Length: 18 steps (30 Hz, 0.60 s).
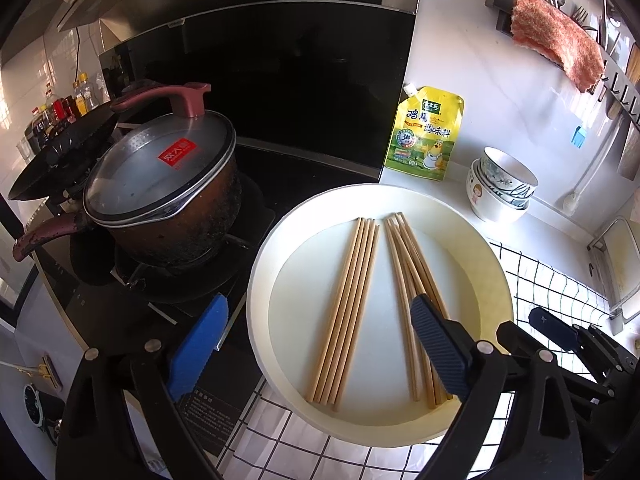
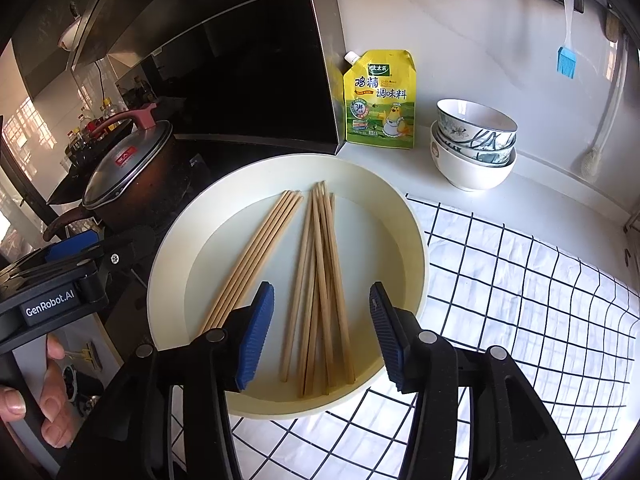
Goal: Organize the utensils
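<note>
Left tongs (image 1: 316, 352) jaws wide apart, nothing between the pads, hovering over the near left rim of the plate (image 1: 472, 208). One blue pad sits over the stove edge at lower left of the left wrist view, the other dark pad over the near ends of the right bundle. Right tongs (image 2: 322, 340) jaws partly apart, gripping nothing, straddling the near ends of the loose chopsticks (image 2: 320, 280) without touching as far as visible.

Cream round plate, centre of both views, holds two groups of wooden chopsticks: neat chopstick bundle (image 1: 344, 312) on the left, lying parallel; loose chopsticks on the right, crossed and fanned. Groups are apart, a bare strip between them.

Plate rests partly on a checked cloth (image 2: 520, 280), lower right. Lidded pot (image 1: 160, 196) on the stove, left. Yellow seasoning pouch (image 1: 426, 136) stands behind the plate, stacked bowls (image 1: 502, 184) just beside it on the white worktop. Orange rag (image 1: 556, 44) hangs upper right. A person's fingers (image 2: 52, 412) show lower left of the right wrist view.
</note>
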Motion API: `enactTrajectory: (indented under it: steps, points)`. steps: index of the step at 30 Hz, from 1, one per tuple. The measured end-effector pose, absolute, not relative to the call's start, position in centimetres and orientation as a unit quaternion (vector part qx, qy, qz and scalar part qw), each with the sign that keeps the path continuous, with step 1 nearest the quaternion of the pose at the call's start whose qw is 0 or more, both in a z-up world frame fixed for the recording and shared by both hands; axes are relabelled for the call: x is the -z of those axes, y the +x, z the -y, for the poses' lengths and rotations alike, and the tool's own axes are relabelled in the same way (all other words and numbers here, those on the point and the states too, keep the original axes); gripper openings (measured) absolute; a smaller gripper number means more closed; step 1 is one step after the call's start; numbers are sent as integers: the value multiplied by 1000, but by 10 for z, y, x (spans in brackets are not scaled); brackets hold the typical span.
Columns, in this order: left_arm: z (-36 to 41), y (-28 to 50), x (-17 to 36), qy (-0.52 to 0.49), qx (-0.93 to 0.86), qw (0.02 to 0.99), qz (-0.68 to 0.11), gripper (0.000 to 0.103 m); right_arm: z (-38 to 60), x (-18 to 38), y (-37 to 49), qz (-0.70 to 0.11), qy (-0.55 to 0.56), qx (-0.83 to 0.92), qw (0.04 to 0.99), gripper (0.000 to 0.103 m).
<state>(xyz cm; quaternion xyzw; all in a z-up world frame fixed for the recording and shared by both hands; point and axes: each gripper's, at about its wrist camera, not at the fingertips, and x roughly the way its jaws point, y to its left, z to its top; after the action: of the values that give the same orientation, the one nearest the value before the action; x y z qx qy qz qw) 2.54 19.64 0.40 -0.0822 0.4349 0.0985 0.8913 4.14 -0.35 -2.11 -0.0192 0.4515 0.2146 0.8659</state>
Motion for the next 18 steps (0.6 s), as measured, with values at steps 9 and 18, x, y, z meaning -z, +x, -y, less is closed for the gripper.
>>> enactTrajectory:
  steps: [9, 18]
  points:
    - [-196, 25, -4, -77, -101, 890, -437, 91, 3, 21, 40, -452, -23, -214, 866, 48]
    - [-194, 25, -4, -76, -98, 889, -440, 91, 3, 21, 39, -452, -24, -214, 866, 48]
